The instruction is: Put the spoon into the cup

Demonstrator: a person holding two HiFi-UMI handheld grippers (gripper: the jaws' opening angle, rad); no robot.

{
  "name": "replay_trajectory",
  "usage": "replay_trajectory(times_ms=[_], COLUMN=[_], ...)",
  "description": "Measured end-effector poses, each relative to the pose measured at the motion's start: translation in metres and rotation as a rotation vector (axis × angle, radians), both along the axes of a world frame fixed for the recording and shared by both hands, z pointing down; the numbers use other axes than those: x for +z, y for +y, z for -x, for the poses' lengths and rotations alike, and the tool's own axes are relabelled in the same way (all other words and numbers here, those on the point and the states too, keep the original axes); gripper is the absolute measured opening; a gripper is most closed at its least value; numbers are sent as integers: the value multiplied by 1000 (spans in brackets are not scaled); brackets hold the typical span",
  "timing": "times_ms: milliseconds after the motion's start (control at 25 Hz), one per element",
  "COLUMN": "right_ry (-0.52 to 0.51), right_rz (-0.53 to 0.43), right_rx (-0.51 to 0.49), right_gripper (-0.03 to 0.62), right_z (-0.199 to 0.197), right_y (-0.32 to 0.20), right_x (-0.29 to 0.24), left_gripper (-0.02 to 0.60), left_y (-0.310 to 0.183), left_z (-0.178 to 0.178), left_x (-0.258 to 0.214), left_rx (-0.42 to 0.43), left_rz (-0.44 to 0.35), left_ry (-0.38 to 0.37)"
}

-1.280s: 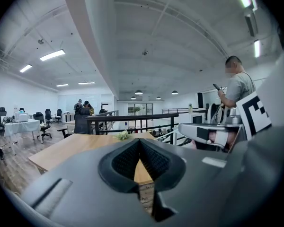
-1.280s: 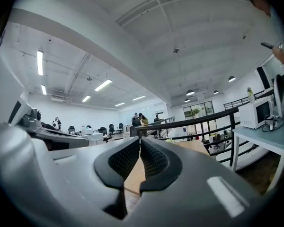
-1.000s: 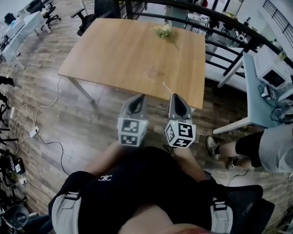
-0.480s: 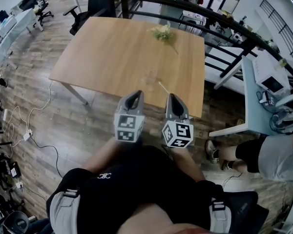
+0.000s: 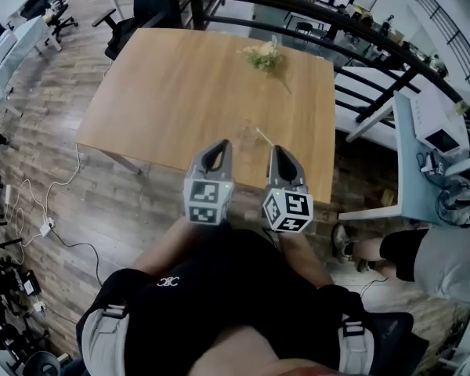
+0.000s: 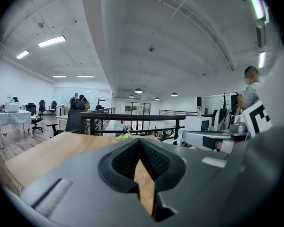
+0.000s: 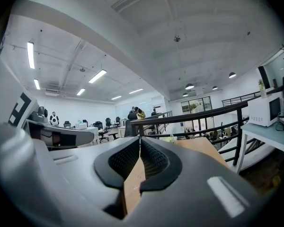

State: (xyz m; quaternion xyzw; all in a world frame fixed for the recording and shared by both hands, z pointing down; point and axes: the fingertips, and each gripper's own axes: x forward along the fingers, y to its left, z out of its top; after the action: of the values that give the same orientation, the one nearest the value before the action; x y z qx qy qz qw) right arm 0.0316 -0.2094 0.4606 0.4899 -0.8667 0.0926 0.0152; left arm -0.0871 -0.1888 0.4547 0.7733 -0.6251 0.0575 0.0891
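Two closed, empty grippers: we hold the left gripper [image 5: 218, 146] and the right gripper [image 5: 280, 150] side by side over the near edge of the table [image 5: 172, 84]. Just beyond them the spoon [image 5: 265, 138] lies beside the clear cup [image 5: 246, 129].

Grey left tongs [image 5: 218, 145], right tongs [image 5: 276, 151], marker cubes [image 5: 206, 203], blk top [image 5: 219, 304].

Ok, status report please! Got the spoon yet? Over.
Left gripper shut, empty. Right gripper shut, empty. Spoon lies on table beside cup, not yet picked up. Nothing in the way. Over.
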Motion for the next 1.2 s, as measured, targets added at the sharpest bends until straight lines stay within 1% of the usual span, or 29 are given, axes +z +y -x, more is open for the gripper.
replay_trajectory(times_ms=[280, 440, 640, 840, 1000, 1200], right_ry=[36, 55, 88, 135, 162, 213], right_rz=[41, 86, 145, 201, 265, 328], right_rx=[26, 44, 62, 33, -1, -54], right_gripper=[9, 9, 9, 9, 9, 11], right_z=[26, 38, 42, 42, 42, 53], right_y=[-50, -72, -92, -101, -111, -118], right_x=[10, 22, 45, 73, 102, 134], left_gripper=[11, 11, 11, 11, 11, 11], left_y=[-52, -75, -91, -100, -102, -105], left_z=[28, 40, 49, 50, 49, 51], left_x=[0, 5, 21, 30, 34, 38], left_rx=[35, 63, 76, 65, 47, 22], left_rz=[1, 17, 53, 75, 94, 118], left_ry=[12, 28, 44, 50, 43, 40])
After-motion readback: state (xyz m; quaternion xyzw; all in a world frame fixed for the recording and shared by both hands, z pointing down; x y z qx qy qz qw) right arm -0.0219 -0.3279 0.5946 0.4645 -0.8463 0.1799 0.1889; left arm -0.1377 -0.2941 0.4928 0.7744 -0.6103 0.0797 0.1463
